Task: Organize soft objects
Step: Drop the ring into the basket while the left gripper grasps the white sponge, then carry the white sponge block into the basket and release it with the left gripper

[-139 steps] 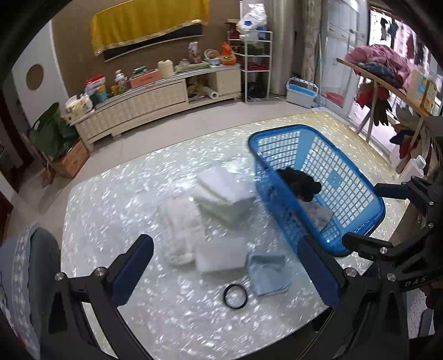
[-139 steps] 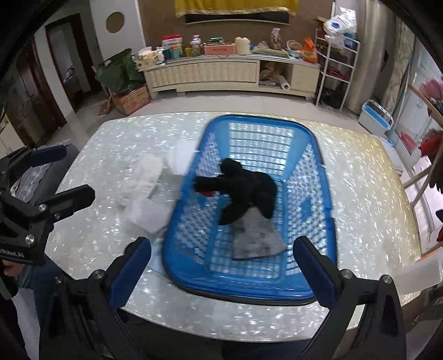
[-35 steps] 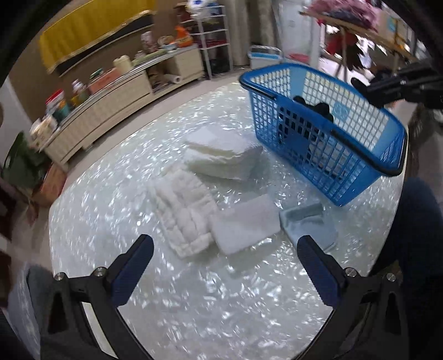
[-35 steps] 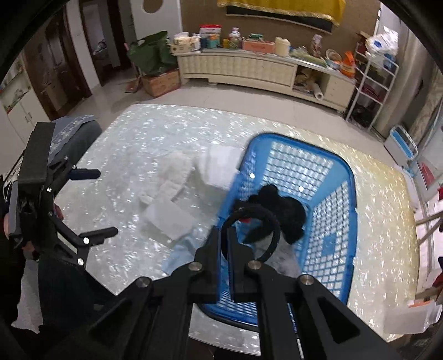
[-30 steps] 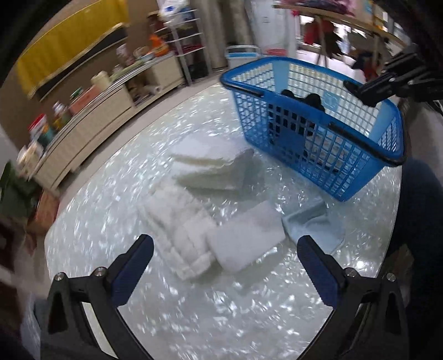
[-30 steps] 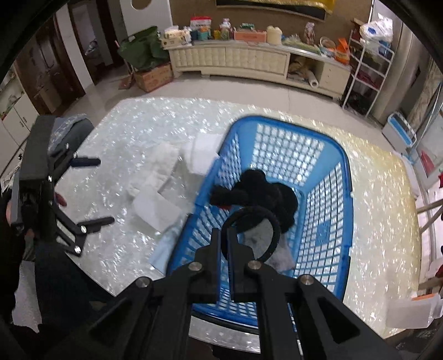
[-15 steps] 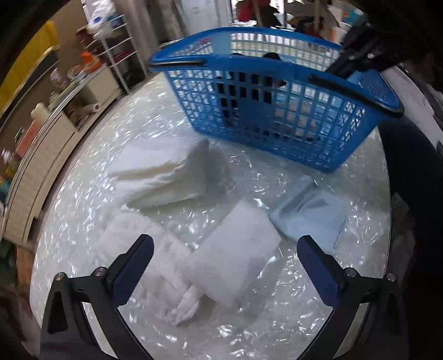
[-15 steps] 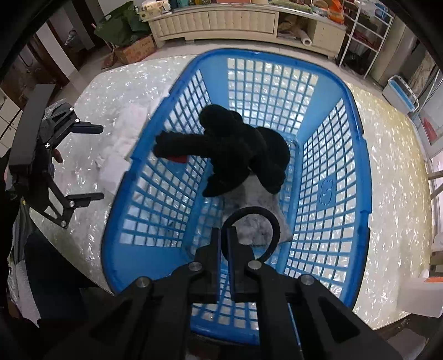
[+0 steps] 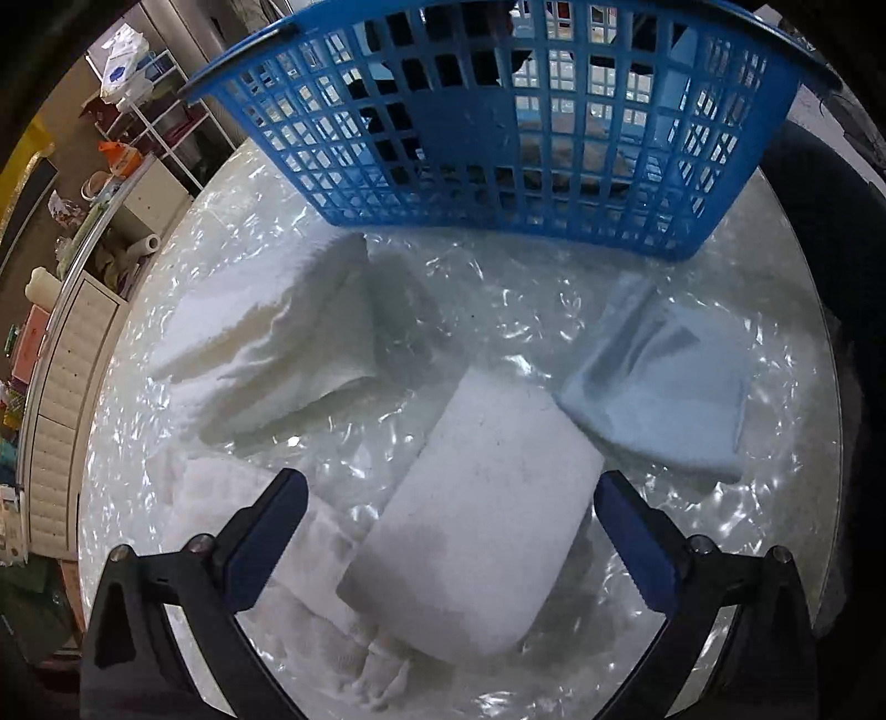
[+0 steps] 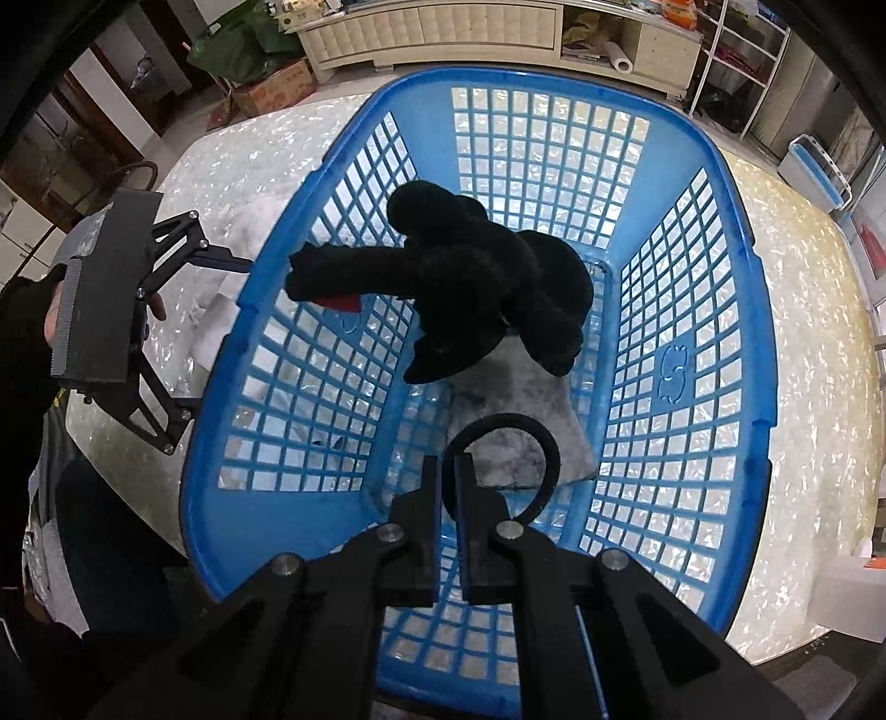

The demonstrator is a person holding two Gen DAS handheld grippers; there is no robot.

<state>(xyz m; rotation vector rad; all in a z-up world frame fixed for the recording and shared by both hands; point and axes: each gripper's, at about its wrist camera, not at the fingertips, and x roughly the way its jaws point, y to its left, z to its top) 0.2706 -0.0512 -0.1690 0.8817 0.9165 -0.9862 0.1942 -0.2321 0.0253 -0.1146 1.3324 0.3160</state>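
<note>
My right gripper [image 10: 448, 476] is shut on a black ring-shaped hair tie [image 10: 545, 443] and holds it above the blue basket [image 10: 758, 354]. Inside the basket lie a black plush toy [image 10: 476, 282] and a grey cloth [image 10: 520, 393]. My left gripper [image 9: 448, 531] is open and low over a folded white towel [image 9: 482, 526] that lies between its fingers. A light blue cloth [image 9: 664, 393] lies to its right, a larger folded white towel [image 9: 266, 343] behind it, and a ribbed white towel [image 9: 232, 498] at the left. The basket [image 9: 498, 111] stands just behind them.
The pearly white table [image 10: 803, 277] holds everything. My left gripper also shows in the right wrist view [image 10: 188, 332], at the basket's left side. A long cream cabinet [image 10: 432, 27] and a wire shelf [image 10: 742, 61] stand beyond the table.
My right gripper picked up the hair tie and carried it from beside the basket to above its inside. My left gripper dropped low over the folded white towel.
</note>
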